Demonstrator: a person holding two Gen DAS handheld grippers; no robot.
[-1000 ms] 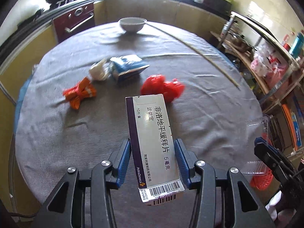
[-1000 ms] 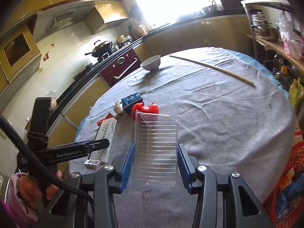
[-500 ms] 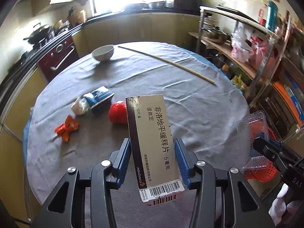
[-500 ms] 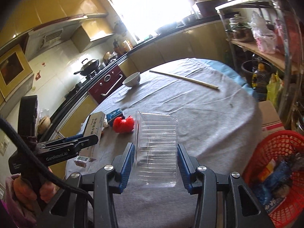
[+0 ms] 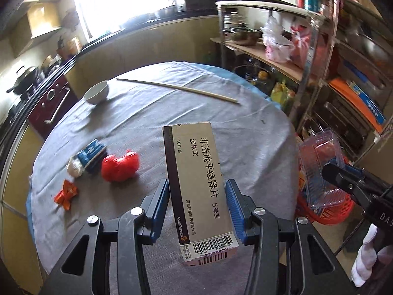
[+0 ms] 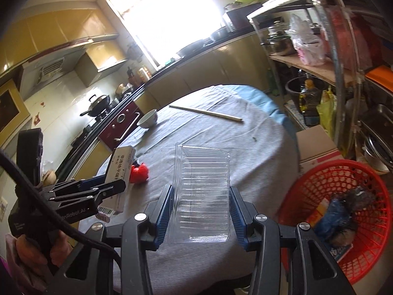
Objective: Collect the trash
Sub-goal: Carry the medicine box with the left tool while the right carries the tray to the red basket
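Note:
My left gripper is shut on a beige medicine box with Chinese print and holds it above the round grey table. My right gripper is shut on a clear plastic tray near the table's right edge. A red mesh basket with trash in it stands on the floor to the right. On the table lie a red crumpled bag, a blue packet, a white wad and an orange wrapper.
A white bowl and a long stick lie at the table's far side. A metal shelf rack full of goods stands at the right. A cardboard box sits beside the basket. Kitchen counters run behind.
Both grippers have pulled back and swung right, still holding the box and the tray. The red basket has come into fuller view beside the right gripper.

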